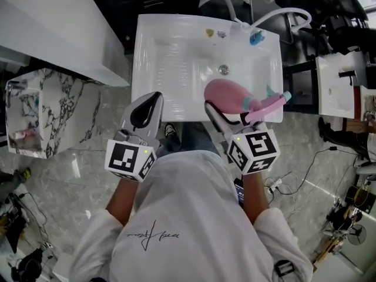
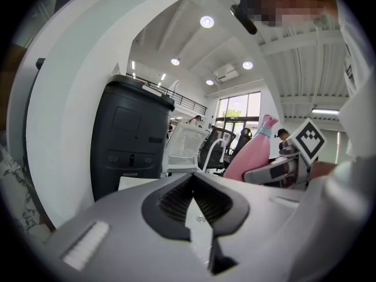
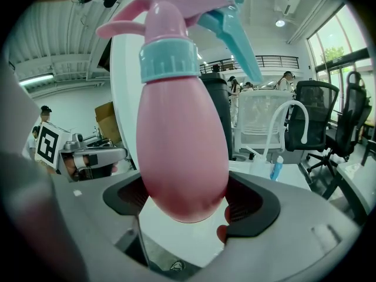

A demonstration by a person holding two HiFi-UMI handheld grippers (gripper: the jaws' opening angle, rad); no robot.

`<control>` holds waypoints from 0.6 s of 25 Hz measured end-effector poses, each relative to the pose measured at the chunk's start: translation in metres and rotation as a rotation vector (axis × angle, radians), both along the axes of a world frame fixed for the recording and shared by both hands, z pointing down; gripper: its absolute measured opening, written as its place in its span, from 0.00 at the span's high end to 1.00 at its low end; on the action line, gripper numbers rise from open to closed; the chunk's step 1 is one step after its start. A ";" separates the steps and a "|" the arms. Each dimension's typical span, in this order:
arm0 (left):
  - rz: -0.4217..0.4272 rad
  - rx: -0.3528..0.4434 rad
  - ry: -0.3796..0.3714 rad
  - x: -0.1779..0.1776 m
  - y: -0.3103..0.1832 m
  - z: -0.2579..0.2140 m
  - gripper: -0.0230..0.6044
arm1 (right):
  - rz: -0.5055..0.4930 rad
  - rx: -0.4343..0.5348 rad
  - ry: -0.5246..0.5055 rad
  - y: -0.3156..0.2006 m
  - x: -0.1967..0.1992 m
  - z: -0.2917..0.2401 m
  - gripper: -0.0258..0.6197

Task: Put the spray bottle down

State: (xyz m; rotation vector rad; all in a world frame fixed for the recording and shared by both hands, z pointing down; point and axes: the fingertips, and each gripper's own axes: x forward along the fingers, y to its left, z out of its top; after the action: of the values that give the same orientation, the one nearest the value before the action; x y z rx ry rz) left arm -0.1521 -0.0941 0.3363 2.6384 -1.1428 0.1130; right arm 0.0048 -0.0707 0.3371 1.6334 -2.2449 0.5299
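Note:
A pink spray bottle (image 1: 228,94) with a teal collar and trigger lies sideways over the near right part of the white sink (image 1: 148,63), its head pointing right. My right gripper (image 1: 234,115) is shut on its round body; in the right gripper view the bottle (image 3: 182,134) stands up between the two dark pads (image 3: 249,203). My left gripper (image 1: 151,101) hovers over the sink's near left edge, shut with nothing in it; its jaws meet in the left gripper view (image 2: 194,200). From there the bottle (image 2: 249,151) shows off to the right.
A curved white faucet (image 1: 283,13) and a small blue bottle (image 1: 256,38) sit at the sink's far right corner. A marble-patterned block (image 1: 44,107) stands at the left, a white counter (image 1: 53,28) behind it. Cables (image 1: 305,181) run over the floor at the right.

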 end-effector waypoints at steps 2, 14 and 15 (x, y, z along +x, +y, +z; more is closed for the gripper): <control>0.005 -0.007 -0.005 0.004 -0.002 0.002 0.88 | -0.001 -0.001 -0.003 -0.004 0.003 0.000 0.36; -0.004 -0.034 -0.024 0.024 -0.019 0.008 0.88 | -0.035 -0.008 -0.018 -0.028 0.017 0.007 0.36; -0.006 -0.036 -0.025 0.025 -0.021 0.008 0.88 | -0.041 -0.011 -0.018 -0.031 0.018 0.008 0.36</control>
State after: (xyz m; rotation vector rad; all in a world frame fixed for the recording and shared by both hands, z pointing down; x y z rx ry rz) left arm -0.1267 -0.1149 0.3440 2.6093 -1.1451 0.1638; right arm 0.0231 -0.1017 0.3453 1.5799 -2.2797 0.5473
